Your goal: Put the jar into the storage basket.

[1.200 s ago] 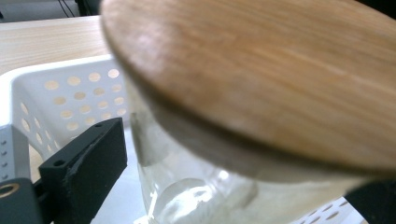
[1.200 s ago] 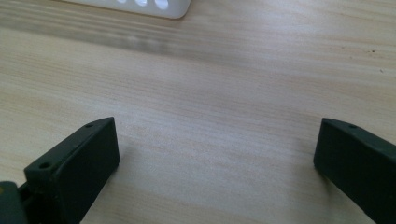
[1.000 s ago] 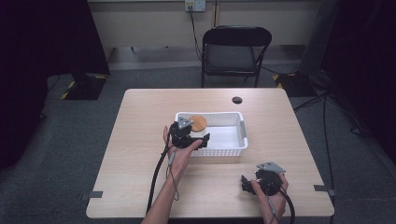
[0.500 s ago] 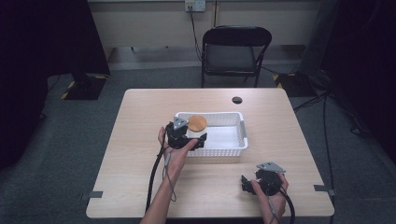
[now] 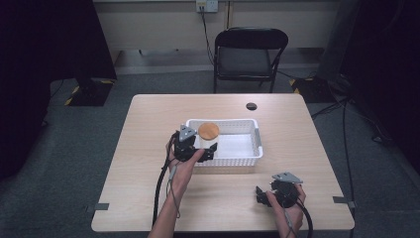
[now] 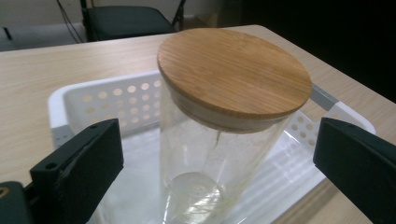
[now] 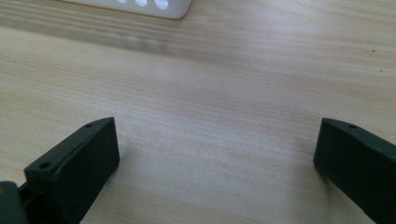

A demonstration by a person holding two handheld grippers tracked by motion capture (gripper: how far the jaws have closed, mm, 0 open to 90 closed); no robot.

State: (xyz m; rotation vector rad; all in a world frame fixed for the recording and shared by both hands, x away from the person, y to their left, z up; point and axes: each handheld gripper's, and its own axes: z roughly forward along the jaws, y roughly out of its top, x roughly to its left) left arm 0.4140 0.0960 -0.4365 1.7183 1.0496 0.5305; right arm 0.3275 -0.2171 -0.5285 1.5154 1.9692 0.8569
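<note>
A clear glass jar (image 6: 205, 158) with a round wooden lid (image 6: 233, 70) stands upright in the left part of a white perforated basket (image 5: 247, 148). The high view shows the lid (image 5: 208, 131) as an orange-brown disc. My left gripper (image 6: 217, 140) is open, its two black jaws wide apart on either side of the jar and clear of the glass. In the high view the left gripper (image 5: 197, 143) sits at the basket's near left corner. My right gripper (image 5: 261, 195) rests low over the table's front right, open, with bare wood between its jaws (image 7: 217, 144).
The basket's rounded corner (image 7: 154, 5) lies just beyond the right gripper. A small dark disc (image 5: 251, 106) lies near the table's far edge. A black folding chair (image 5: 247, 54) stands behind the table. Cables trail from both grippers toward the front edge.
My left gripper has shifted slightly left along the basket's near side. The jar, the basket and the right gripper have stayed put.
</note>
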